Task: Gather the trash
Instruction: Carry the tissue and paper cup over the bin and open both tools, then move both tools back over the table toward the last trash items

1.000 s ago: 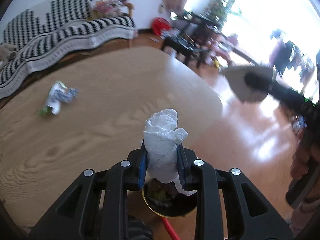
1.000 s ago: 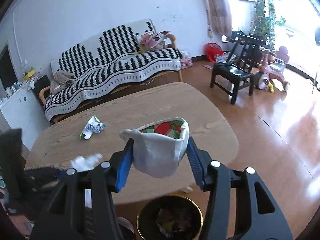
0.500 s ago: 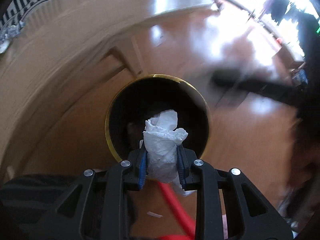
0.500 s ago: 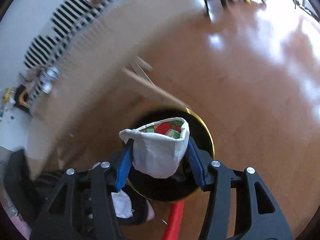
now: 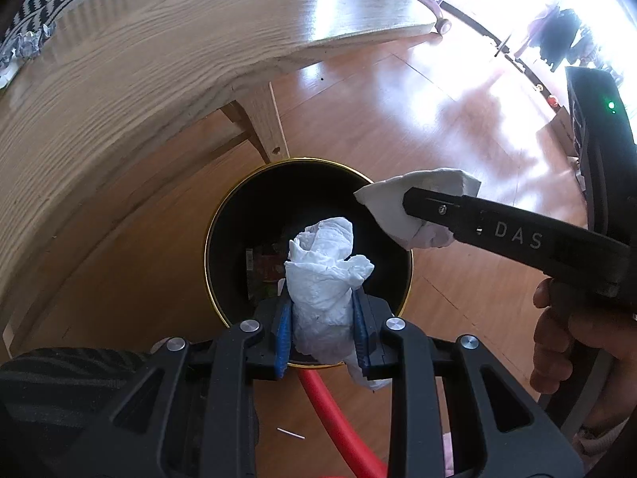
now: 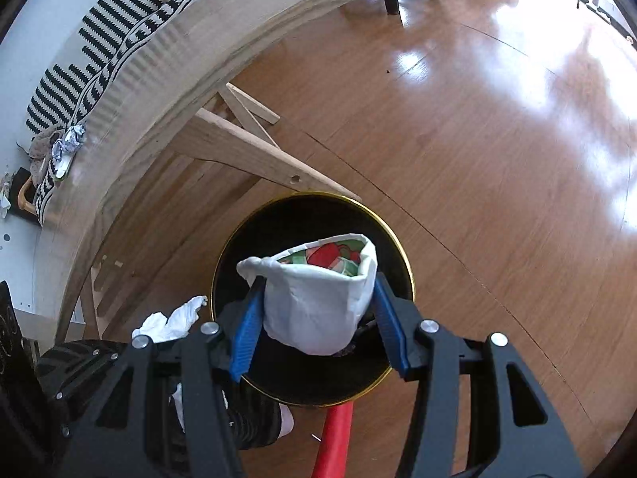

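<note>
Wood floor (image 6: 458, 127) beside the table edge (image 5: 278, 59), both tongs over the bin rim (image 5: 209, 231): left tongs (image 5: 321, 328) clamping tissue (image 5: 324, 275), right tongs (image 6: 318, 320) clamping wrapper (image 6: 318, 298)

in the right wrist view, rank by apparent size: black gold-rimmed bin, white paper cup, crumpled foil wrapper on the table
1. black gold-rimmed bin
2. white paper cup, though it sits much nearer the camera, so its real size is unsure
3. crumpled foil wrapper, far off on the wooden table
</note>
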### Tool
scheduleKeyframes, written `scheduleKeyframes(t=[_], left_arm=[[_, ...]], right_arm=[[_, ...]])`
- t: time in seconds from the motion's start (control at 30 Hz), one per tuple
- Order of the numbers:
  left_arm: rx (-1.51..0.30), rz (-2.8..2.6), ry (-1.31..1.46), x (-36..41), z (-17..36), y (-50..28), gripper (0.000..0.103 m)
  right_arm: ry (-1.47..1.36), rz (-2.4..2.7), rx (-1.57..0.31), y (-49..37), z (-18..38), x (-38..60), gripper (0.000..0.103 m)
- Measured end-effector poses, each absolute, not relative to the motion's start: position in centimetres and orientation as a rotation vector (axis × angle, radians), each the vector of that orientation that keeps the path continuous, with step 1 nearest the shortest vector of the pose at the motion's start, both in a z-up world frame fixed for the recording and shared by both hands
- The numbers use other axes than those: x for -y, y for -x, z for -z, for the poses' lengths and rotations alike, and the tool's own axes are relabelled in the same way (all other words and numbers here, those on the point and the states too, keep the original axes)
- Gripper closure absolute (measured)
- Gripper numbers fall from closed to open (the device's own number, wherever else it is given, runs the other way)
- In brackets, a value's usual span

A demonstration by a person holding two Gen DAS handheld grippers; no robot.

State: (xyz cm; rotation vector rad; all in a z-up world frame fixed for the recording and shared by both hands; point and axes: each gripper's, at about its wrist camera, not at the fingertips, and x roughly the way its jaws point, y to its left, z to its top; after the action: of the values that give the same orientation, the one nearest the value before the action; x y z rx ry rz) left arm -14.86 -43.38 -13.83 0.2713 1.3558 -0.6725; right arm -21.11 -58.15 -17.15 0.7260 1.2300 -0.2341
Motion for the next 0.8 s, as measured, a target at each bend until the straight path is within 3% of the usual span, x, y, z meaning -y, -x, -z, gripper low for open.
scheduleKeyframes(t=[0.27, 0.3, 0.33, 0.37, 0.4, 0.43, 0.6, 0.8], left_arm=[[-1.348, 0.687, -0.26, 43.9, 13.0, 14.7, 0.075], [-1.344, 0.687, -0.26, 43.9, 12.8, 14.9, 0.062], [-1.342, 0.689, -0.254, 43.9, 12.7, 15.0, 0.033], [-1.333, 0.697, -0.232, 43.7, 12.4, 15.0, 0.02], [-1.321, 0.703, -0.213, 43.6, 12.0, 15.0, 0.007], [-1.307, 0.709, -0.19, 43.3, 11.5, 14.9, 0.007], [-1.246, 0.758, -0.06, 41.6, 8.5, 14.8, 0.007], [-1.043, 0.608, -0.008, 35.8, 1.9, 10.8, 0.007]], right_arm=[[-0.792, 0.224, -1.235, 20.5, 17.7, 58.6, 0.048], [-0.81, 0.229, -1.23, 20.5, 17.7, 58.8, 0.047], [-0.816, 0.232, -1.224, 20.5, 17.7, 58.9, 0.037], [-0.818, 0.243, -1.216, 20.5, 17.5, 59.1, 0.023], [-0.823, 0.248, -1.201, 20.6, 17.4, 59.4, 0.015], [-0.833, 0.252, -1.181, 20.7, 17.2, 59.5, 0.006], [-0.743, 0.338, -1.053, 21.1, 14.6, 60.3, 0.006], [-0.592, 0.33, -0.951, 18.9, 10.8, 58.7, 0.006]])
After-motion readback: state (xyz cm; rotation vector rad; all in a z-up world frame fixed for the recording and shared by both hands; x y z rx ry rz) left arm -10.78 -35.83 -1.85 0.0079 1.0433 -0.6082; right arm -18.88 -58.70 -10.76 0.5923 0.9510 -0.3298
